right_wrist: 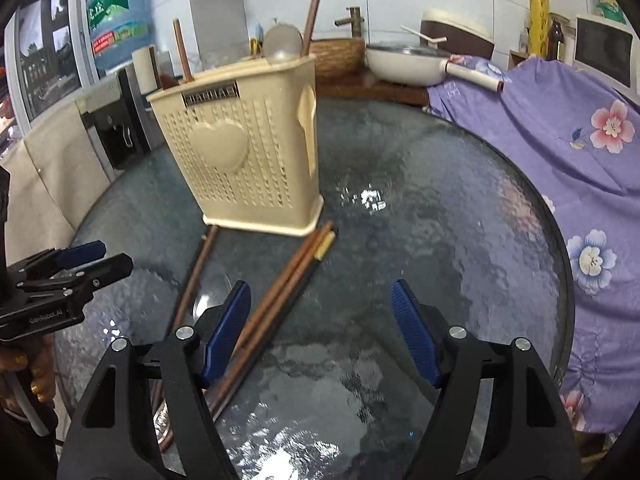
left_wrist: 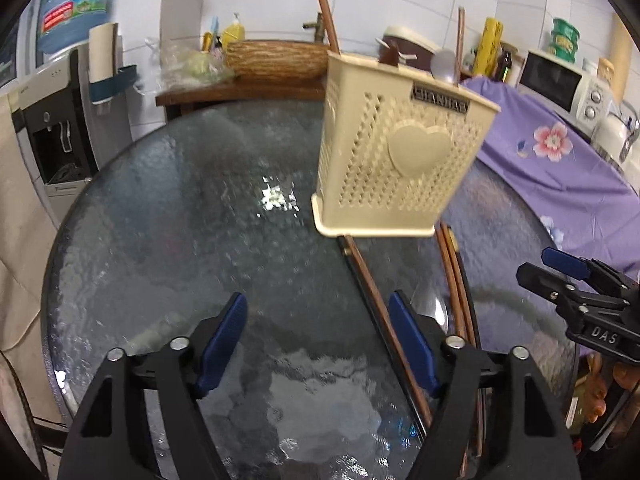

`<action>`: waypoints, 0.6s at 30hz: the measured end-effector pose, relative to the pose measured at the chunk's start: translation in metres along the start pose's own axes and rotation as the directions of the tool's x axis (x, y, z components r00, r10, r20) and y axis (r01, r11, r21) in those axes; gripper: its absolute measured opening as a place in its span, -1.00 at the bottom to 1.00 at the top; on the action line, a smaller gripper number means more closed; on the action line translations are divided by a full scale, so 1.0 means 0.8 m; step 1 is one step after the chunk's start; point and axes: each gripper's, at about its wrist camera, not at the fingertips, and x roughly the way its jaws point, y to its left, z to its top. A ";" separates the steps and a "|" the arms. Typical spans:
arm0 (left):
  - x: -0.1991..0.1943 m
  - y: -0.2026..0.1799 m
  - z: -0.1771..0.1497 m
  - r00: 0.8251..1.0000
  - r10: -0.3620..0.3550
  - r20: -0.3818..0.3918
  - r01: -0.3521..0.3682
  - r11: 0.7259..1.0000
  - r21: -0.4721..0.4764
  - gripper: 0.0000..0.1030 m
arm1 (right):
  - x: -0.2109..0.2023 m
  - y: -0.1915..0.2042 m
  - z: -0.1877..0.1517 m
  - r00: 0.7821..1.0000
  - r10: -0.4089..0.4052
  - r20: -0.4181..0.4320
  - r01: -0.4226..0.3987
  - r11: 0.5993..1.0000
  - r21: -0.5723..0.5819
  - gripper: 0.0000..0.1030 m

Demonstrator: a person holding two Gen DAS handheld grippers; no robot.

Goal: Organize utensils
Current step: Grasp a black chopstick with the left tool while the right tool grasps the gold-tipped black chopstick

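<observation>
A cream perforated utensil holder [left_wrist: 400,152] [right_wrist: 248,160] stands on the round glass table [left_wrist: 180,220] [right_wrist: 440,240]. Brown chopsticks and a clear spoon [right_wrist: 282,44] stick up out of it. In front of it a pair of brown chopsticks [right_wrist: 288,276] [left_wrist: 456,280] and a single chopstick [right_wrist: 196,272] [left_wrist: 376,300] lie on the glass, with a clear spoon [right_wrist: 208,300] between them. My left gripper [left_wrist: 318,296] [right_wrist: 116,254] hangs open over bare glass, left of the single chopstick. My right gripper [right_wrist: 320,286] [left_wrist: 534,263] is open too, its left finger over the pair.
A purple floral cloth [right_wrist: 560,140] covers the surface to the right of the table. Behind are a white pan [right_wrist: 404,64], a microwave [left_wrist: 560,80], a wooden basin [left_wrist: 276,60] and a water dispenser [left_wrist: 52,128] at the left. A hand [right_wrist: 36,368] holds the left gripper.
</observation>
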 end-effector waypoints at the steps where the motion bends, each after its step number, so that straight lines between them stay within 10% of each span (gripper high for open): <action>1: 0.002 0.000 -0.001 1.000 -0.005 -0.008 0.005 1.000 0.001 0.24 | 0.005 -0.001 -0.004 1.000 0.003 -0.023 -0.003 1.000 0.005 0.41; 18: 0.034 -0.018 -0.013 0.995 -0.026 -0.095 0.030 0.999 0.040 0.02 | 0.048 0.031 -0.024 0.984 -0.101 -0.144 0.085 0.990 -0.113 0.40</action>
